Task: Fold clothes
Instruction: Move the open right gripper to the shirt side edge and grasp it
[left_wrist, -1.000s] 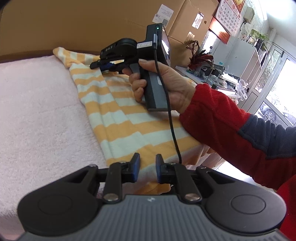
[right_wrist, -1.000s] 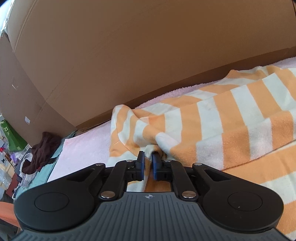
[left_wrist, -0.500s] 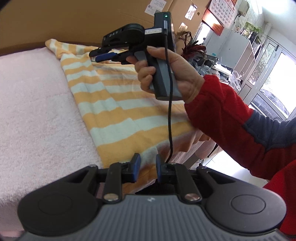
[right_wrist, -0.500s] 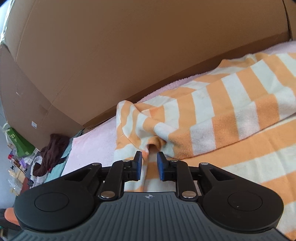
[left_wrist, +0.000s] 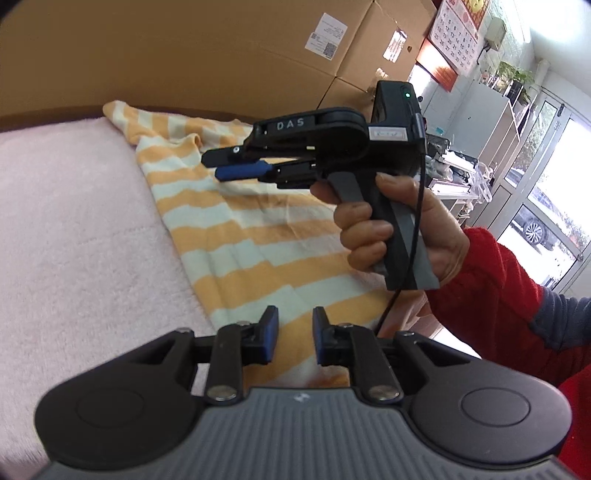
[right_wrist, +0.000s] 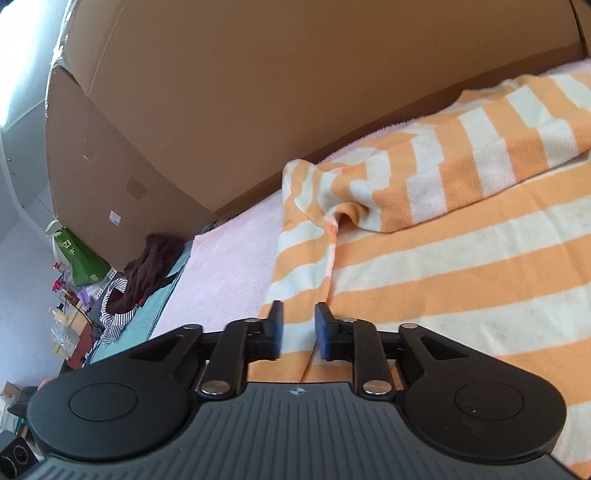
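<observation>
A pink towel (left_wrist: 74, 236) is spread over the desk, and on it an orange-and-white striped garment (left_wrist: 258, 251) is laid, one sleeve (right_wrist: 443, 177) folded across it. The left tongs (left_wrist: 294, 334) are held narrowly apart, gripping nothing. The right tongs (right_wrist: 297, 328) are likewise parted and empty above the garment.

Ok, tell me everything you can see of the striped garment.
The orange-and-white striped fleecy garment lies mostly flat on the pink fluffy cover, near the brown cardboard wall. One part is folded over on top, bunched at its far corner. Its near edge hangs over the side. Both grippers hover open above it, gripping nothing.
</observation>
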